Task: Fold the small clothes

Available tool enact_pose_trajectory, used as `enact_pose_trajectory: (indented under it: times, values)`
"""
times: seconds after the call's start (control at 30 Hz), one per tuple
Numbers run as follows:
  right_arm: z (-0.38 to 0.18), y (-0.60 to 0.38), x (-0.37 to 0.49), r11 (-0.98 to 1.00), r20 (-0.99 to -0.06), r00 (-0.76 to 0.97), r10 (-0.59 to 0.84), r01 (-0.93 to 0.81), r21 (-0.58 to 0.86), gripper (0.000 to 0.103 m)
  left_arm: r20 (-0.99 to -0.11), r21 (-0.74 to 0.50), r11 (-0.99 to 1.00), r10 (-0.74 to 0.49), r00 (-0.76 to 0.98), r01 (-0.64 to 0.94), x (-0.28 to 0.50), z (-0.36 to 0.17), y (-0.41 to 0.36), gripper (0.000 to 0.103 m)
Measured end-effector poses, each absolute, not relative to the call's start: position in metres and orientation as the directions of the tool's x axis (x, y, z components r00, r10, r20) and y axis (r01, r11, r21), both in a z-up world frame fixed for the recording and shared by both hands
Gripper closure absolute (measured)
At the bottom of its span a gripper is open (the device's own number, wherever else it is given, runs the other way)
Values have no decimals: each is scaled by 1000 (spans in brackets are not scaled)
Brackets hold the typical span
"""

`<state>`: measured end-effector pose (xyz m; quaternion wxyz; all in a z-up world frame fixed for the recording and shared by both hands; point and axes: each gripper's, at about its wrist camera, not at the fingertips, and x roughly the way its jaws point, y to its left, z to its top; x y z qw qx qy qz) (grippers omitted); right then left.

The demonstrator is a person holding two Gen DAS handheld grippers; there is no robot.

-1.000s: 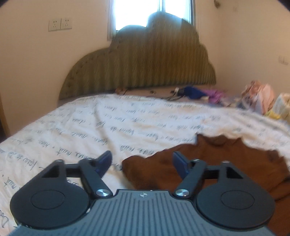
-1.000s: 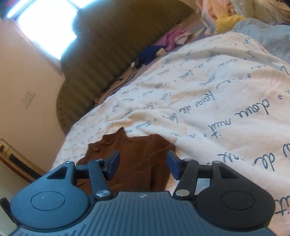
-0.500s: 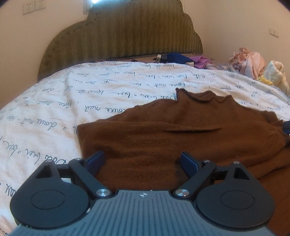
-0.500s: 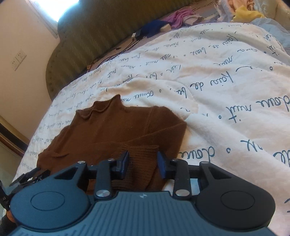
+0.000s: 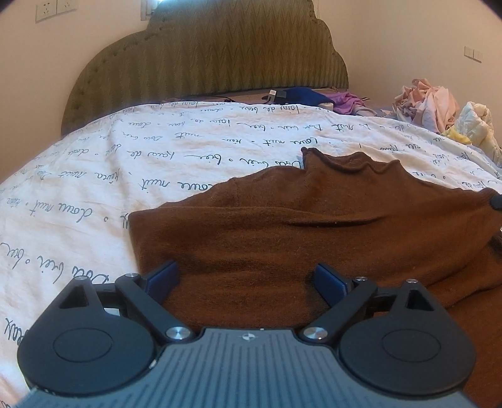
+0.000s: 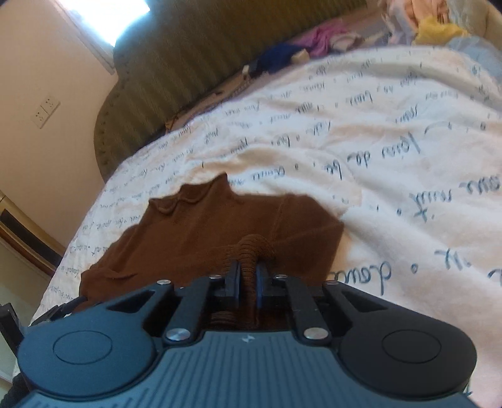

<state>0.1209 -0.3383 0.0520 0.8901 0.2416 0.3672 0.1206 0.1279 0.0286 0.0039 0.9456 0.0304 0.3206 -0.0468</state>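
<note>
Now: right tongs (image 6: 248, 276) pinch sweater (image 6: 194, 232) cuff | clothes pile (image 5: 429, 103) far

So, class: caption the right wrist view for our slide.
Right gripper pinches the brown sweater's ribbed cuff on the bed.

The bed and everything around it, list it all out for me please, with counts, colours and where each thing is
brown sweater: one, brown, flat on the duvet, ribbed edge pinched up
duvet: one, white with dark script, covering the bed
headboard: one, olive green, at the wall
blue cloth: one, dark blue, by the headboard
purple cloth: one, purple, beside the blue
clothes heap: one, pink, cream, yellow, far right
wall sockets: two, white, upper left wall
left gripper: open, over the sweater
right gripper: shut on the sweater's ribbed edge
</note>
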Motion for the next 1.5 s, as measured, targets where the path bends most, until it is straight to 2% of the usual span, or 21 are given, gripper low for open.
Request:
enact_pose_trajectory:
  times: [0.1, 0.2, 0.27, 0.3, 0.4, 0.47, 0.53, 0.6, 0.67, 0.73, 0.9, 0.97, 1.0, 1.03, 1.1, 1.13, 1.17, 1.23, 1.33, 1.4, 1.5]
  values:
    - [24, -335, 134, 882, -689, 629, 361, 11, 472, 95, -613, 33, 993, -68, 787, 112, 129, 3, 27, 10]
    - [23, -336, 129, 856, -659, 651, 378, 25, 516, 92, -613, 35, 993, -66, 787, 111, 128, 4, 27, 10]
    - [28, -344, 122, 824, -631, 682, 371, 71, 562, 82, -604, 40, 994, -54, 795, 98, 123, 9, 27, 14]
    - [34, -346, 115, 822, -613, 712, 342, 89, 562, 81, -594, 30, 995, -57, 802, 94, 119, 14, 28, 15]
    - [63, -325, 96, 889, -560, 781, 278, 11, 457, 78, -543, -44, 991, -130, 830, 127, 106, 37, 28, 12]
    - [75, -302, 96, 920, -547, 787, 284, -64, 385, 77, -530, -27, 991, -124, 839, 130, 114, 44, 16, 7]
    - [72, -283, 111, 934, -577, 764, 287, -89, 347, 71, -583, 4, 994, -86, 808, 109, 136, 36, 3, 8]
    - [56, -269, 128, 957, -635, 736, 234, -60, 284, 70, -655, 37, 997, -23, 756, 63, 159, 17, 0, 9]
    - [30, -261, 137, 983, -688, 711, 144, -25, 180, 71, -664, 55, 998, 12, 747, 34, 167, -1, 5, 0]
    - [14, -259, 122, 990, -606, 784, 138, -89, 110, 71, -657, 43, 998, -1, 754, 38, 166, -3, 9, 0]
    - [13, -269, 122, 983, -587, 792, 168, -88, 163, 71, -663, 74, 997, 25, 748, 33, 168, -2, 6, 0]
    - [28, -262, 112, 989, -604, 788, 121, -42, 144, 70, -649, 92, 996, 44, 760, 21, 152, 9, 5, 8]
    - [36, -258, 103, 989, -609, 785, 109, -24, 147, 69, -640, 72, 997, 20, 768, 34, 137, 17, 7, 7]
    - [41, -254, 92, 986, -601, 788, 133, -46, 158, 65, -631, 34, 998, -22, 776, 55, 123, 24, 10, 4]
    - [44, -243, 73, 978, -575, 792, 204, -134, 161, 51, -619, -2, 996, -74, 782, 93, 103, 28, 13, 1]
    - [39, -236, 70, 980, -588, 784, 198, -148, 133, 33, -628, 6, 994, -77, 774, 105, 98, 25, 11, 1]
    - [32, -232, 72, 985, -612, 772, 172, -139, 101, 27, -644, 23, 993, -74, 762, 116, 98, 19, 8, 1]
    - [12, -234, 77, 988, -621, 769, 155, -122, 95, 27, -663, 70, 991, -41, 748, 117, 104, 1, 3, 0]
    - [18, -231, 75, 990, -630, 764, 138, -99, 97, 26, -666, 73, 992, -25, 746, 98, 103, 10, -1, 3]
    - [30, -228, 62, 990, -641, 756, 136, -80, 115, 26, -657, 30, 993, -65, 751, 113, 87, 22, 4, 6]
    - [46, -226, 24, 972, -593, 773, 225, -132, 196, 26, -656, -45, 985, -154, 739, 165, 51, 34, 13, 2]
